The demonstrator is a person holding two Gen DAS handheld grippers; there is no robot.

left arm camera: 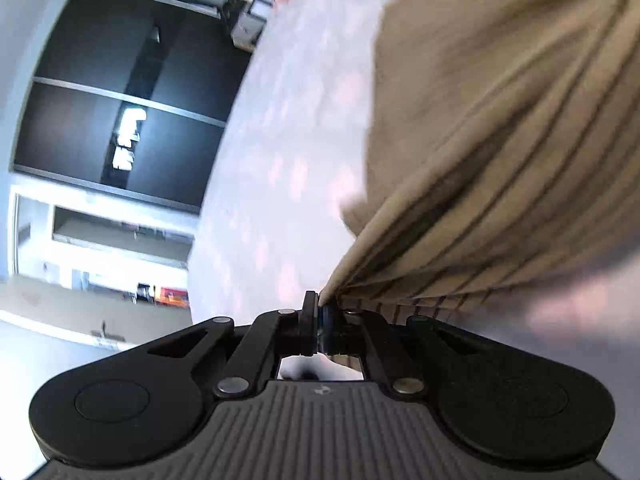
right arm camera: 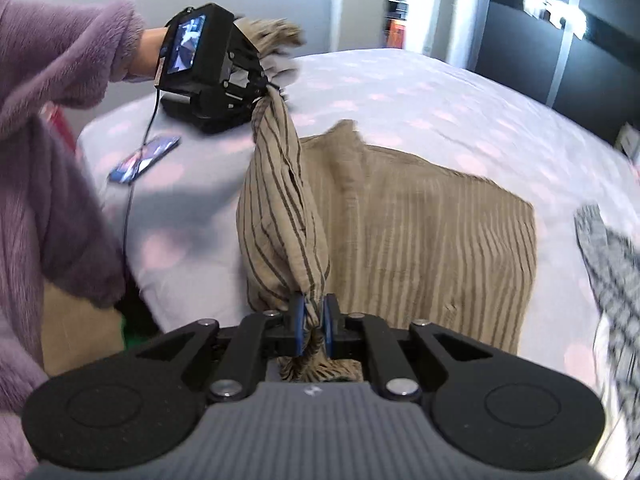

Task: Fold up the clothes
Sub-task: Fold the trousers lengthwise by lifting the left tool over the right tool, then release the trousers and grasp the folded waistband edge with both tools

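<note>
left black two-finger gripper: pinching a corner of the tan dark-striped woven cloth | right black two-finger gripper: clamped on a bunched edge | cloth: twisted between them, rest on the pale dotted bed sheet | left-wrist view blurred; checked grey garment cut off at frame edge

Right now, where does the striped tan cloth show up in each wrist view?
Left wrist: the striped tan cloth fills the upper right, running down into the shut left claw.
Right wrist: it lies centre, one edge bunched between the right claw and the left claw, upper left.
Shared landmark: the pink-dotted bedspread.
</note>
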